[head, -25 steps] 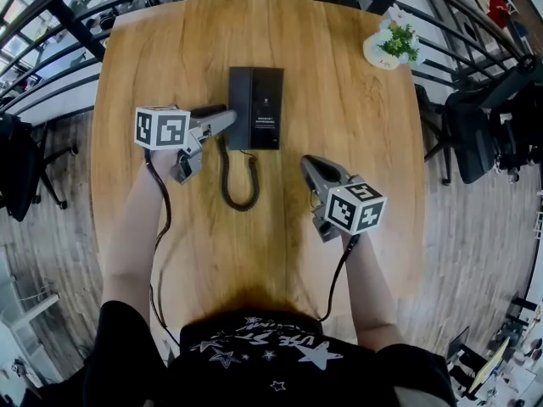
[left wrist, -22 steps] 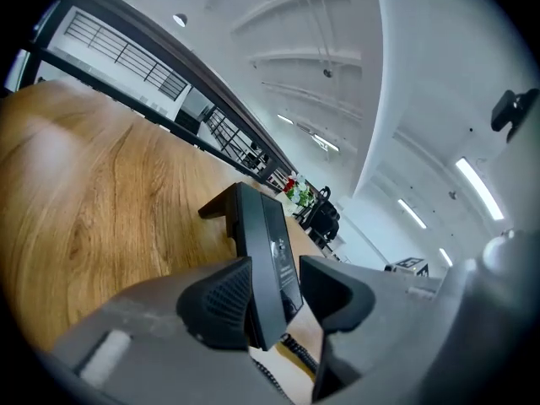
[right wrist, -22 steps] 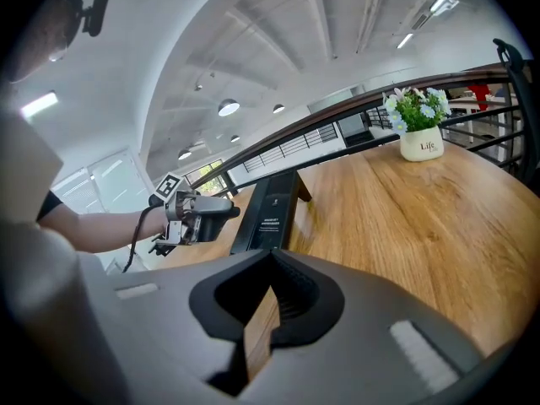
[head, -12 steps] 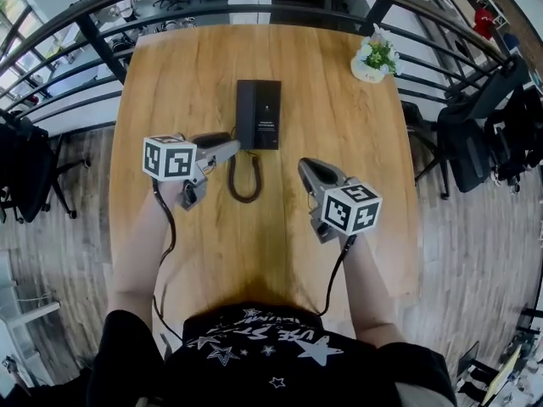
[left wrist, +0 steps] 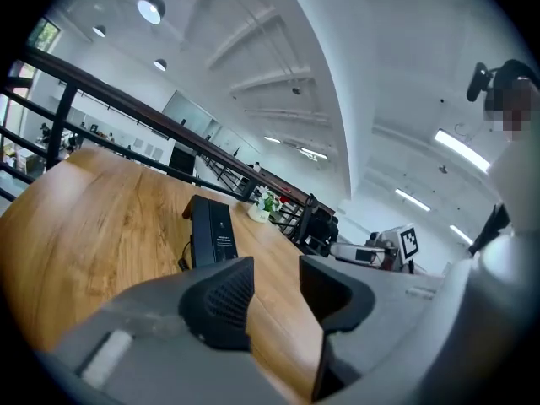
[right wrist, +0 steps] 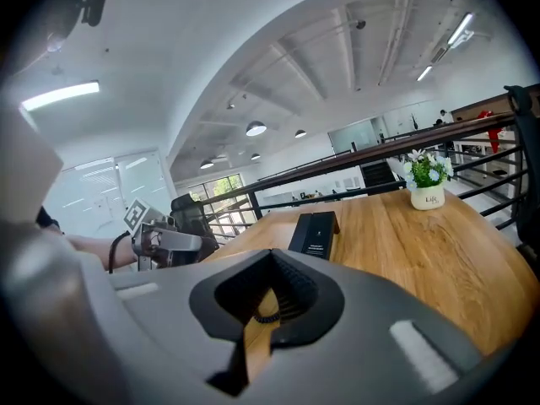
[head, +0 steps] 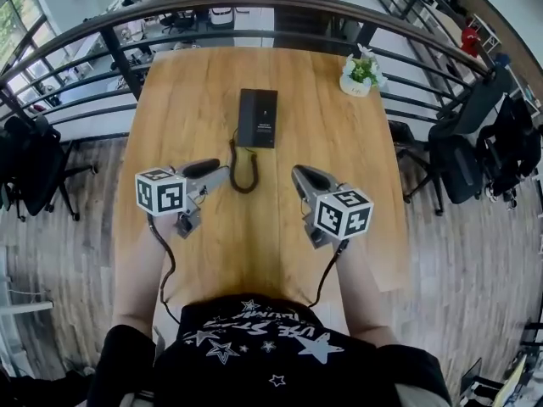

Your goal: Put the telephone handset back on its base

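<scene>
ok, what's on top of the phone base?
The handset lies along the left side of the base; white print shows on the right. The cradle beneath the handset is covered.

The wooden bench (head: 187, 91) carries a black phone (head: 257, 117) lying flat. The phone's coiled cord (head: 242, 172) loops on the wood just nearer than it. A potted plant (head: 359, 73) stands well right of the phone.
</scene>
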`<state>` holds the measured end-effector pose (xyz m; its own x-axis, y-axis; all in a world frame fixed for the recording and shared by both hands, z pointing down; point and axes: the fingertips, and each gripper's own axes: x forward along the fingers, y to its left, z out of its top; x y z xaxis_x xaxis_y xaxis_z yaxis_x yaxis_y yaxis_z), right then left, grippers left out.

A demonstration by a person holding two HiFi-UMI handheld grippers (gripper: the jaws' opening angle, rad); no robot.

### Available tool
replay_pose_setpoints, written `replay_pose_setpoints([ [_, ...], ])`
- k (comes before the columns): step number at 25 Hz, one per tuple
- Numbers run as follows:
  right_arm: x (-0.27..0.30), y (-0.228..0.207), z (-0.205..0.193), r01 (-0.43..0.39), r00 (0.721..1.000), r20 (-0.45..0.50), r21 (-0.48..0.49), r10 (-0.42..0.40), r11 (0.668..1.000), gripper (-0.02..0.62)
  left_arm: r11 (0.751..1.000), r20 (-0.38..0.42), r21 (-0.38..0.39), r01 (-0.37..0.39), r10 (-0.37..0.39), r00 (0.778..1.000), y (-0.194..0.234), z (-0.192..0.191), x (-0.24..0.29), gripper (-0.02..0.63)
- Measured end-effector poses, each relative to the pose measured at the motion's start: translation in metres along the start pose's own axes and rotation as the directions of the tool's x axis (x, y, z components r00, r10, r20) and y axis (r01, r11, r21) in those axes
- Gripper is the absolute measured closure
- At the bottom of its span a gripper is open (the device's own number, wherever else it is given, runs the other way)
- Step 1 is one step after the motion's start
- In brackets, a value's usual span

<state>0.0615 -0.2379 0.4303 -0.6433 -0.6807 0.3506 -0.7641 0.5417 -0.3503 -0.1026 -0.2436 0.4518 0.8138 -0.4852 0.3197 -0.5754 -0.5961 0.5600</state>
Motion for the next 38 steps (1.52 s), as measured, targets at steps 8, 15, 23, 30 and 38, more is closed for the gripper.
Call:
replay_pose_setpoints([
  [8, -0.043, 0.027, -0.021, -0.047, 0.999, -0.01, -0.052, 0.046, 0.998, 0.594, 0.995, 0.144, 0.024, -0.101, 0.096, 0.985, -0.057, -0.03, -0.031, 0.434],
  [15, -0.071, 0.036, -0.052, -0.139, 0.99, 0.017, -0.067, 0.14, 0.988, 0.594, 0.966, 0.137, 0.104, -0.235, 0.22, 0.966, -0.11, -0.091, -0.027, 0.434],
  [23, -0.081, 0.034, -0.066, -0.153, 0.987, 0.042, -0.021, 0.153, 0.988, 0.594, 0.972, 0.04, 0.117, -0.203, 0.2, 0.979, -0.138, -0.136, -0.007, 0.434],
  [30, -0.098, 0.035, -0.074, -0.079, 0.996, 0.038, -0.03, 0.08, 0.996, 0.594, 0.975, 0.009, 0.141, -0.173, 0.174, 0.985, -0.146, -0.154, -0.006, 0.459],
  [38, -0.129, 0.069, -0.095, 0.005, 1.0, 0.029, -0.039, -0.004, 0.999, 0.594, 0.969, 0.047, 0.158, -0.192, 0.187, 0.981, -0.161, -0.168, -0.053, 0.555],
])
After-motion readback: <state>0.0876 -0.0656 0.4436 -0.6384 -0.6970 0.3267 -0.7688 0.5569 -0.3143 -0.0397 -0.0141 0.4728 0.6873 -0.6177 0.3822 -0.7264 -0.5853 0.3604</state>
